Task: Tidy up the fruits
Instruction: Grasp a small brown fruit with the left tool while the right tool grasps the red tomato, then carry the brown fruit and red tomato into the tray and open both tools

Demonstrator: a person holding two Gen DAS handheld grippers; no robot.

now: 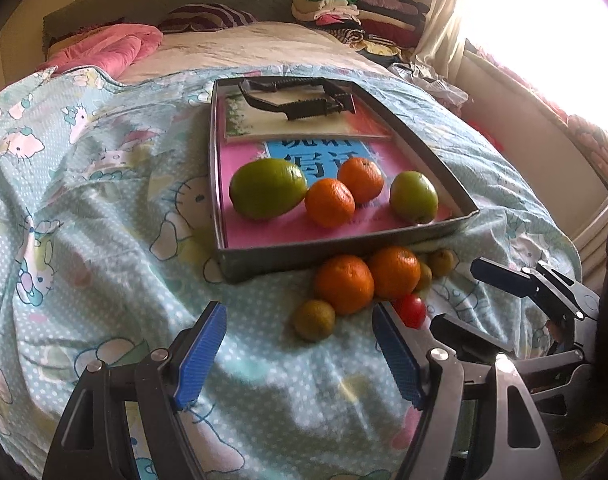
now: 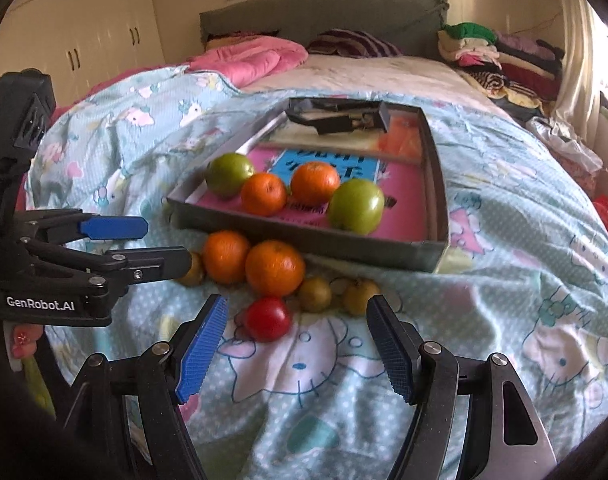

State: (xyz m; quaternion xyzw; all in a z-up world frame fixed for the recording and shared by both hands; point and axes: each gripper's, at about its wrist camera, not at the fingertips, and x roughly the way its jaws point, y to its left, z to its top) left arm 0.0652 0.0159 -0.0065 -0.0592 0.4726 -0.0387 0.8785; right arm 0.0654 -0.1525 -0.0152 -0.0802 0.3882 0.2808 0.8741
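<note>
A grey tray (image 1: pixel 343 249) on the bed holds two green fruits (image 1: pixel 268 188) and two oranges (image 1: pixel 329 202). On the blanket in front of it lie two more oranges (image 1: pixel 343 284), a red tomato (image 2: pixel 268 319) and a few small brownish-green fruits (image 2: pixel 315 294). My left gripper (image 1: pixel 298 312) hovers open over the blanket, one small fruit (image 1: pixel 313 320) lying just ahead of its fingertips, untouched. My right gripper (image 2: pixel 296 302) is open too, above the tomato and the small fruits. Each gripper also shows from the side in the other view: the right gripper (image 1: pixel 455 294) and the left gripper (image 2: pixel 166 242).
Books (image 1: pixel 304 148) and a black clip-like tool (image 1: pixel 300 100) fill the tray's far half. The blanket (image 1: pixel 104 220) is rumpled and slopes off at both sides. A pink quilt (image 2: pixel 252 60), folded clothes (image 2: pixel 499 56) and a wardrobe (image 2: pixel 84 20) lie beyond.
</note>
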